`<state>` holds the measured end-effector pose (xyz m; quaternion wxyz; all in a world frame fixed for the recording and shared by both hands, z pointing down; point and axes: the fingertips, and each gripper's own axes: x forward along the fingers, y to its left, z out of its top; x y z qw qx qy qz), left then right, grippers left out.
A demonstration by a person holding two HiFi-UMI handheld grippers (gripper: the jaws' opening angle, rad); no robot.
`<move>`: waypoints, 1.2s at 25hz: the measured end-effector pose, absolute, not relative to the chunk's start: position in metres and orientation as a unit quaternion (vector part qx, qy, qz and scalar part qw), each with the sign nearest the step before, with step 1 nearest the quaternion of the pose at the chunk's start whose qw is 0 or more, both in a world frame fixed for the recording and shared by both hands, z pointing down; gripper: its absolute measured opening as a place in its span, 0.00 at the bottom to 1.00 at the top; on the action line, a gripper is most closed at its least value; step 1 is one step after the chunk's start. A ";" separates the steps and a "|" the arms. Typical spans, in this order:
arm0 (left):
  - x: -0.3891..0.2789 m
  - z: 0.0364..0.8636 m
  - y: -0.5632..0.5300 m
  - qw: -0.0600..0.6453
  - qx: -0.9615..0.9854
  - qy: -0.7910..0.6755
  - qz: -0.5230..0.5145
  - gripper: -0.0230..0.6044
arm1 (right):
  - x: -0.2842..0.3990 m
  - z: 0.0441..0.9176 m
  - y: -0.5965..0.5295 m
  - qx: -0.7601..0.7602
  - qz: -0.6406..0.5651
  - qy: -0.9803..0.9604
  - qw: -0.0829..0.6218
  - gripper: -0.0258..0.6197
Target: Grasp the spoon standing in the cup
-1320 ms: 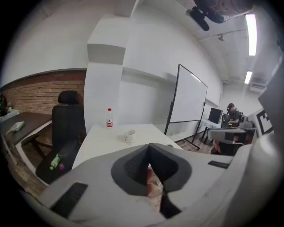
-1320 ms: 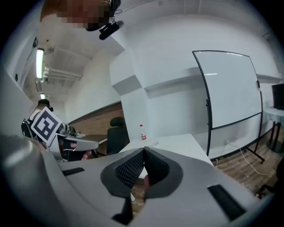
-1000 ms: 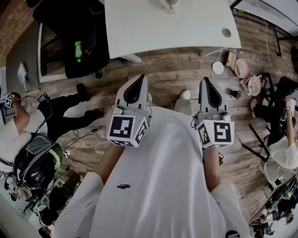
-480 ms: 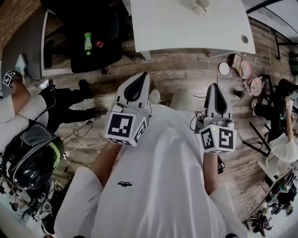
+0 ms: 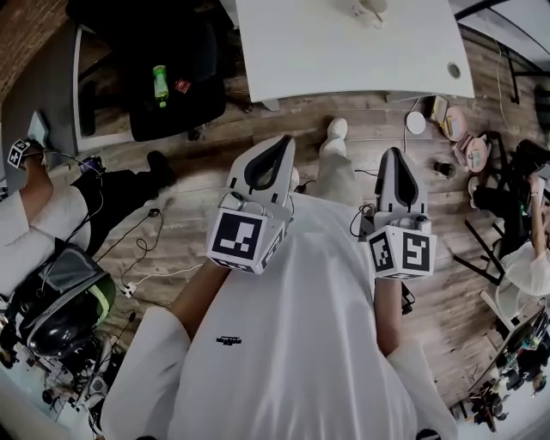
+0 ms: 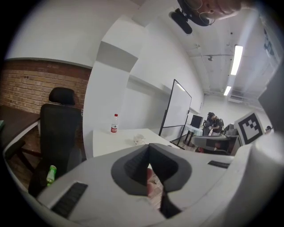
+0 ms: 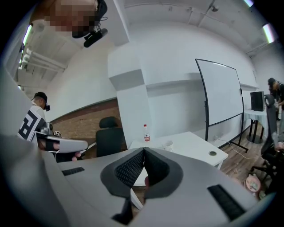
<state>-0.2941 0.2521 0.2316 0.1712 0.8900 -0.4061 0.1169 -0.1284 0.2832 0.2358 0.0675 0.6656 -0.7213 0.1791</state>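
Far left: a black office chair point(image 5: 172, 77) with a green bottle point(image 5: 160, 84) on its seat, a brick wall point(image 6: 31, 86) behind it. Wooden floor point(image 5: 284, 120). Left gripper point(image 5: 277, 146) is clenched and empty. White table point(image 5: 344, 51) stands far ahead, with the cup point(image 5: 369, 9) at its far edge, well apart from both grippers. The spoon is too small to confirm. Right gripper point(image 5: 394, 156) is clenched and empty. Whiteboard point(image 7: 220, 95) at far right.
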 end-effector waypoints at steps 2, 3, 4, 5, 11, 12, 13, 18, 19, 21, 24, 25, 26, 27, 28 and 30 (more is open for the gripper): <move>-0.291 0.237 0.242 0.169 0.889 -0.406 0.125 0.04 | -0.124 0.242 0.275 0.665 0.181 -0.721 0.072 0.03; -0.289 0.240 0.236 0.168 0.889 -0.407 0.128 0.04 | -0.119 0.246 0.270 0.666 0.184 -0.720 0.070 0.03; -0.284 0.241 0.228 0.168 0.888 -0.407 0.129 0.04 | -0.113 0.249 0.262 0.667 0.185 -0.719 0.064 0.03; -0.278 0.242 0.219 0.168 0.888 -0.408 0.128 0.04 | -0.105 0.252 0.253 0.667 0.184 -0.719 0.057 0.03; -0.217 0.239 0.170 0.154 0.896 -0.395 0.133 0.04 | -0.053 0.249 0.200 0.671 0.171 -0.721 0.033 0.03; -0.203 0.236 0.162 0.149 0.897 -0.394 0.134 0.04 | -0.042 0.250 0.192 0.669 0.172 -0.722 0.031 0.03; -0.190 0.233 0.154 0.146 0.898 -0.393 0.135 0.04 | -0.032 0.251 0.184 0.667 0.175 -0.723 0.029 0.03; -0.144 0.222 0.104 0.139 0.890 -0.414 0.132 0.04 | 0.007 0.249 0.137 0.647 0.181 -0.740 0.028 0.03; -0.138 0.221 0.093 0.139 0.886 -0.422 0.132 0.04 | 0.014 0.248 0.126 0.642 0.179 -0.745 0.029 0.03; -0.124 0.222 0.075 0.138 0.879 -0.435 0.134 0.04 | 0.031 0.250 0.105 0.633 0.181 -0.752 0.030 0.03; -0.106 0.224 0.055 0.132 0.872 -0.450 0.138 0.05 | 0.052 0.258 0.082 0.624 0.187 -0.758 0.028 0.03; -0.101 0.225 0.050 0.132 0.870 -0.454 0.139 0.05 | 0.057 0.260 0.077 0.623 0.187 -0.759 0.029 0.03; -0.098 0.227 0.047 0.135 0.868 -0.456 0.142 0.05 | 0.061 0.262 0.074 0.622 0.188 -0.759 0.031 0.03; -0.095 0.231 0.045 0.138 0.866 -0.458 0.146 0.05 | 0.064 0.265 0.072 0.621 0.191 -0.760 0.034 0.03; -0.093 0.234 0.044 0.142 0.864 -0.459 0.151 0.05 | 0.065 0.268 0.070 0.618 0.193 -0.761 0.038 0.03; -0.086 0.242 0.038 0.145 0.863 -0.456 0.163 0.05 | 0.067 0.272 0.062 0.614 0.198 -0.763 0.037 0.03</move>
